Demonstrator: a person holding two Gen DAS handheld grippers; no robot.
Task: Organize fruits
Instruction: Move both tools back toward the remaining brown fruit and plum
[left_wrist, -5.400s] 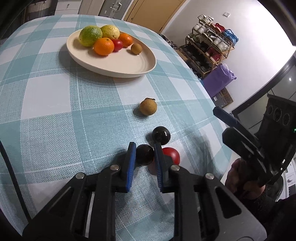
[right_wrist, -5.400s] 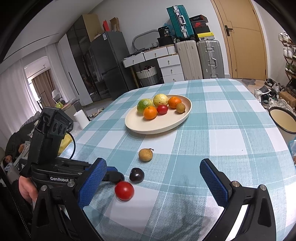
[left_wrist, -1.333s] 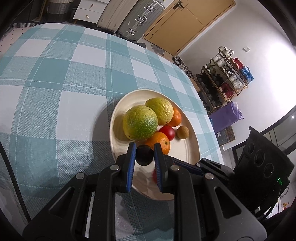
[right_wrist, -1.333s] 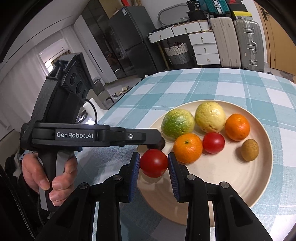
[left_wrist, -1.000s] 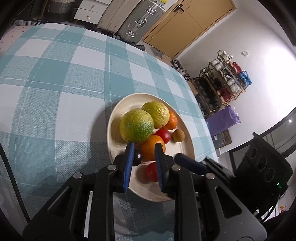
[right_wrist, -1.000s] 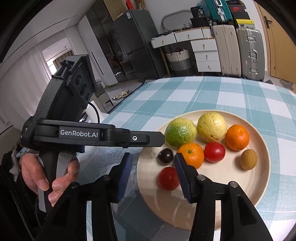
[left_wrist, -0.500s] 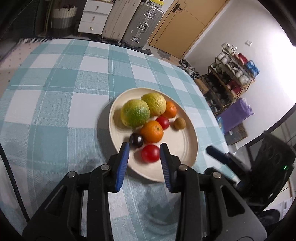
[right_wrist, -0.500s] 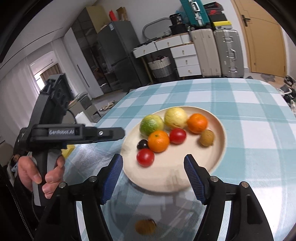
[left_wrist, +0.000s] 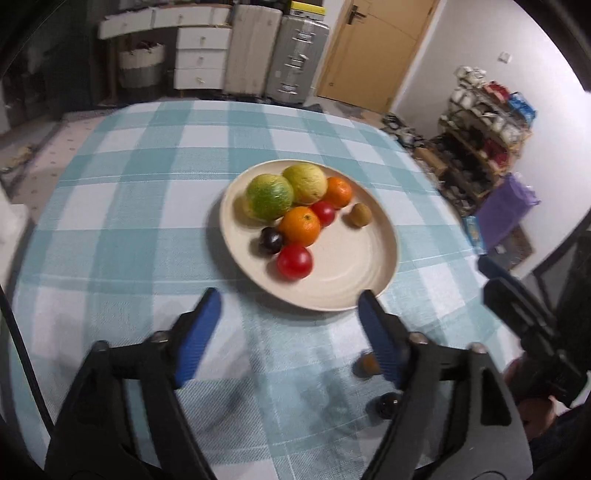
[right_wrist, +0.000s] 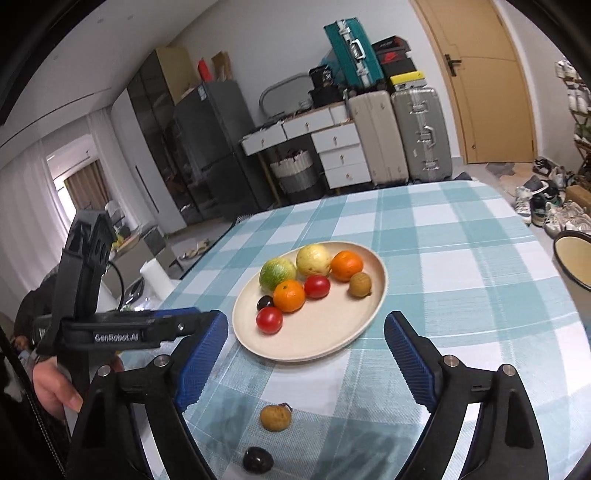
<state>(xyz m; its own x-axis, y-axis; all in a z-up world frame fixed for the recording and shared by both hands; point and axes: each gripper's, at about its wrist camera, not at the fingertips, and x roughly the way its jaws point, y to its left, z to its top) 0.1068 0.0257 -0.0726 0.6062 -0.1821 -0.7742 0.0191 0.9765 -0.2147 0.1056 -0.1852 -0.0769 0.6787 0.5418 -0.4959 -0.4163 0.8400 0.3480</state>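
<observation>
A cream plate on the checked tablecloth holds several fruits. Among them are a red tomato and a dark plum at its near edge. My left gripper hangs short of the plate, its jaws opening with nothing between them. My right gripper is also pulled back, jaws opening and empty. Loose on the cloth lie a brown longan and a second dark plum, both partly hidden behind the left gripper's right finger.
The table's right edge runs near a shoe rack and a purple bag. A round bowl rim shows at the far right. A hand holds the left gripper's handle. Suitcases and drawers stand beyond the table.
Both grippers let go of their fruit onto the plate, the left the dark plum and the right the red tomato. Both then drew back from the plate and opened wide.
</observation>
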